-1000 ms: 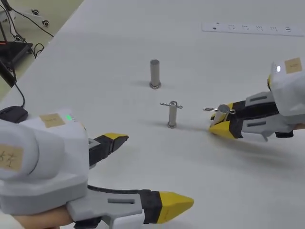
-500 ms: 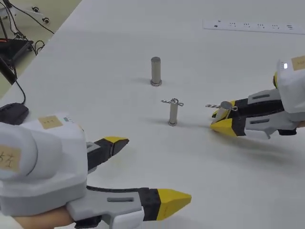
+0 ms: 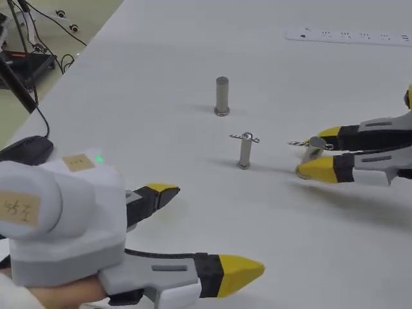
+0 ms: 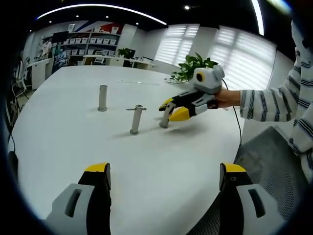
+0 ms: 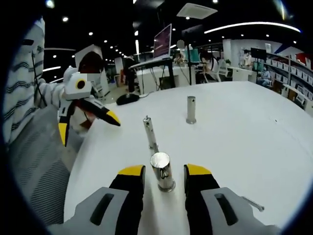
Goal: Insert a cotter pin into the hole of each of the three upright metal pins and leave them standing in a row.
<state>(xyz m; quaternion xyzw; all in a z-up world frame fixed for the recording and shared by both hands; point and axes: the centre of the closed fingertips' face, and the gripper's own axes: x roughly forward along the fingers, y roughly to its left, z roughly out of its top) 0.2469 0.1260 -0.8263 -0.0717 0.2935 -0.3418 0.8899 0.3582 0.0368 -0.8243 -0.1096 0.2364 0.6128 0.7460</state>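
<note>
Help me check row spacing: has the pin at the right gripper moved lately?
No. The pin keeps its gap from the middle pin; only the camera shifted.

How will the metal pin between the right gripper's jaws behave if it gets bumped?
Probably tips easily: the metal pin is tall and slim on a small foot. Once down it would likely roll on the smooth table, though the cotter pin sticking out sideways may stop it. It looks like solid metal, so probably stiff and fairly heavy.

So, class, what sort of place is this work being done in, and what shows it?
Probably an open-plan office or lab: a large white table with a power strip, a monitor on a desk behind, window blinds and a potted plant.
</note>
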